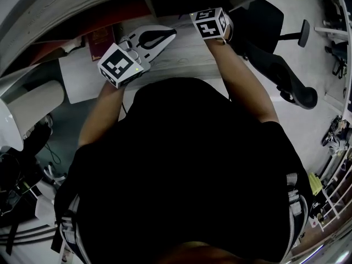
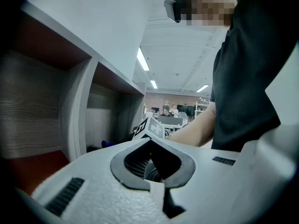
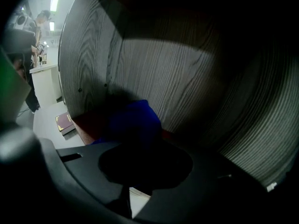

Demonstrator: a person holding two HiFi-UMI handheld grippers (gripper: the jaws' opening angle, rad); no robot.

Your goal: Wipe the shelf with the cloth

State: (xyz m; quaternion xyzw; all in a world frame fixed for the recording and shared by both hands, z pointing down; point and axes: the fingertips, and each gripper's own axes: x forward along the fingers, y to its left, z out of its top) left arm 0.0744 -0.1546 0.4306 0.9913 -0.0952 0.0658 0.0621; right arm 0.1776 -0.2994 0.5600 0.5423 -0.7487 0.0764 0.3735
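Nearest: black shirt (image 1: pixel 181 169). At left, left gripper (image 1: pixel 168 36) held outside the shelf (image 3: pixel 154 69), jaws pressed together on nothing. At right, right gripper (image 3: pixel 140 143) reaching into the shelf, jaws nearly closed, pinching the blue cloth (image 3: pixel 135 118) on the reddish shelf floor by the back wall. Looks mid-wipe; remaining area impossible to judge.

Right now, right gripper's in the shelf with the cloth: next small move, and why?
Probably drag the blue cloth sideways along the red shelf floor: the right gripper looks shut on it, close to the wood-grain wall.
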